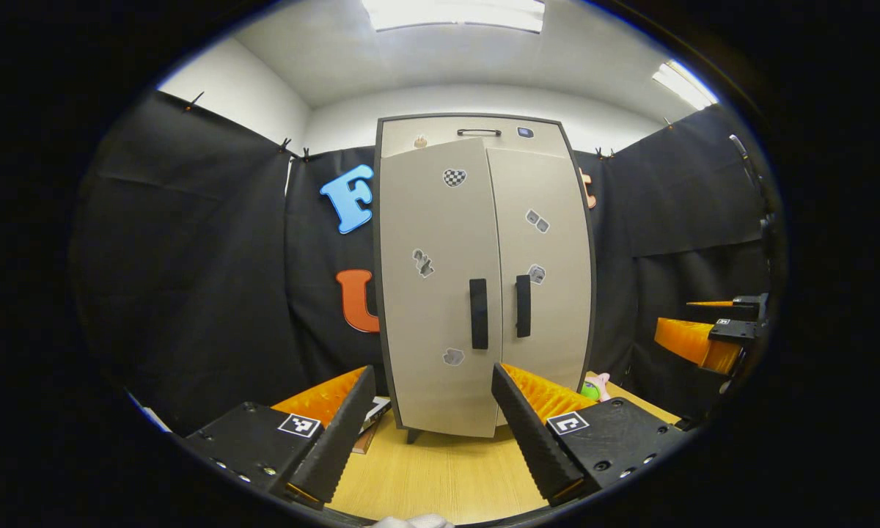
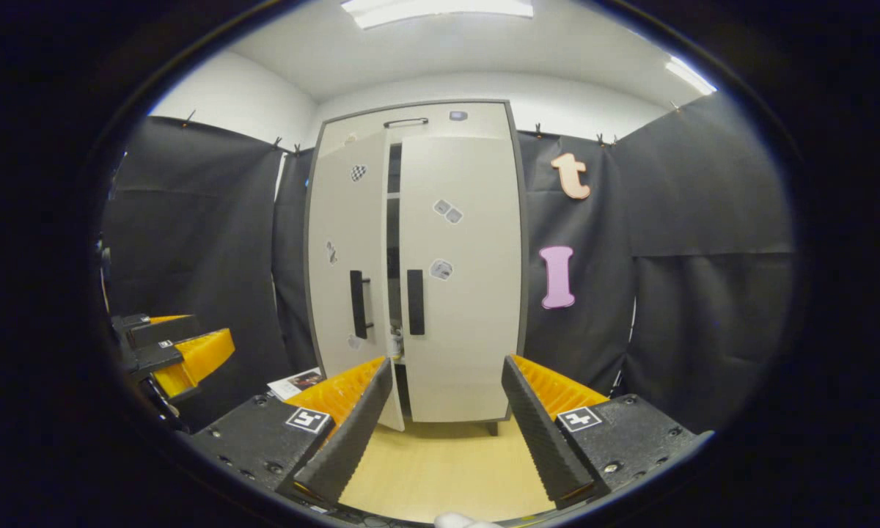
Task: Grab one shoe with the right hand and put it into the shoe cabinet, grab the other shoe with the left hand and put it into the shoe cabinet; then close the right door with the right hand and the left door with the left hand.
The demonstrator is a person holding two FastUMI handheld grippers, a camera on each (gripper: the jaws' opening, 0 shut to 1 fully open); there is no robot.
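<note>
The tall beige shoe cabinet (image 1: 484, 279) stands on the wooden table, straight ahead of both grippers. Its right door (image 2: 460, 279) sits flush. Its left door (image 2: 345, 271) stands slightly ajar, leaving a narrow dark gap (image 2: 394, 220) with shelves behind it. Low in that gap a small pale thing (image 2: 394, 342) shows; I cannot tell what it is. My left gripper (image 1: 433, 370) is open and holds nothing, a short way in front of the black door handles (image 1: 478, 313). My right gripper (image 2: 447, 363) is open too, with nothing between its fingers.
The other gripper shows off to the side in each view: the right gripper (image 1: 711, 337) and the left gripper (image 2: 176, 352). A magazine (image 2: 297, 381) lies left of the cabinet's foot. A small green and pink object (image 1: 594, 389) lies at its right. Light wooden tabletop (image 2: 447, 462) lies before the cabinet.
</note>
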